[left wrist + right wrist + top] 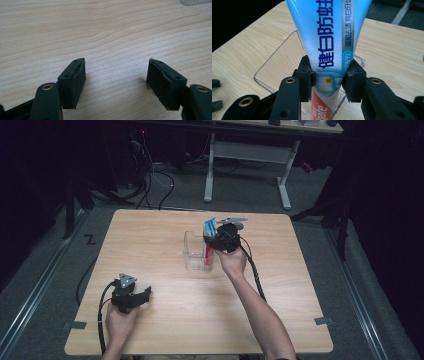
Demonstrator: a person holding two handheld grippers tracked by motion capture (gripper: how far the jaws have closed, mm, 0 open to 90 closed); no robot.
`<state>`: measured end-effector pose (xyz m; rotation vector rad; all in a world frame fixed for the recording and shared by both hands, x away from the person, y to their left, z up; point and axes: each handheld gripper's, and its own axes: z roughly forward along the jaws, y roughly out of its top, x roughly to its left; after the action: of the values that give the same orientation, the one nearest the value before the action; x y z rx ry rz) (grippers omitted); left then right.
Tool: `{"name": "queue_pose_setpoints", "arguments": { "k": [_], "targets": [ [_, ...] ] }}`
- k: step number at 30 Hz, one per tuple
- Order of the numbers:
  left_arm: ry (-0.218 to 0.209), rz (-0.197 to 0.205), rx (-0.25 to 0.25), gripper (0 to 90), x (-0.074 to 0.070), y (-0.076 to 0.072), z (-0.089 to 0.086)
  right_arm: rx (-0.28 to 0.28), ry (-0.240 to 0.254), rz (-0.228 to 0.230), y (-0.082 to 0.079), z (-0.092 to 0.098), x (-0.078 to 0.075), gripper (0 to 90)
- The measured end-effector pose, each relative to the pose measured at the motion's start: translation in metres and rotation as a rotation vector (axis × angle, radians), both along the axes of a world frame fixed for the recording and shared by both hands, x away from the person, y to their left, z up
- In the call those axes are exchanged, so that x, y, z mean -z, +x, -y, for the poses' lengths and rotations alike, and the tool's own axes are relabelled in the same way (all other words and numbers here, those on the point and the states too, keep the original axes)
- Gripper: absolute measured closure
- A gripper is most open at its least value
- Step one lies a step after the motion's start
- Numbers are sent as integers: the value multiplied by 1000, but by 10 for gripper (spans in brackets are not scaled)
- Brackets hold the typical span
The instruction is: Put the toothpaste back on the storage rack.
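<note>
The toothpaste tube [209, 240] stands in the clear container [192, 251] mid-table [165, 320], the left hand-held gripper [145, 295] lying well nearer the person.

- Toothpaste tube [329, 42] — blue and white with a red lower part, printed with Chinese lettering; it stands upright, cap end down, inside the container.
- Clear plastic container [192, 251] — an open-topped transparent box resting on the wooden table, near its middle.

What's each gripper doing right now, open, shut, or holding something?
Left gripper: open, nothing between the jaws.
Right gripper: shut on the toothpaste tube standing in the clear container.
</note>
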<state>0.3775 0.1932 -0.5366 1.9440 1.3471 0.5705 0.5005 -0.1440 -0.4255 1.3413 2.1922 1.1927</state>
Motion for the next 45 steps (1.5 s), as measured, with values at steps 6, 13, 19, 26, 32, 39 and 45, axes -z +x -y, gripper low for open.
{"name": "queue_pose_setpoints", "arguments": {
  "k": [6, 13, 19, 26, 32, 39, 45],
  "targets": [
    [0, 0, 0, 320, 0, 0, 0, 21, -1, 10, -1, 7, 1, 612],
    [-2, 0, -1, 320, 0, 0, 0, 40, -47, 35, -3, 4, -1, 572],
    [-6, -2, -1, 320, 0, 0, 0, 68, -51, -5, 2, 10, 2, 508],
    [-6, -3, -1, 320, 0, 0, 0, 77, -20, -1, 1, 13, 0, 500],
    [-6, -3, -1, 320, 0, 0, 0, 72, -18, 1, 0, 13, 0, 486],
    [-5, -3, -1, 320, 0, 0, 0, 63, -18, 9, -4, 17, -3, 474],
    [-5, -2, -2, 320, 0, 0, 0, 59, -26, 34, -10, 23, -11, 474]
  ]
}}
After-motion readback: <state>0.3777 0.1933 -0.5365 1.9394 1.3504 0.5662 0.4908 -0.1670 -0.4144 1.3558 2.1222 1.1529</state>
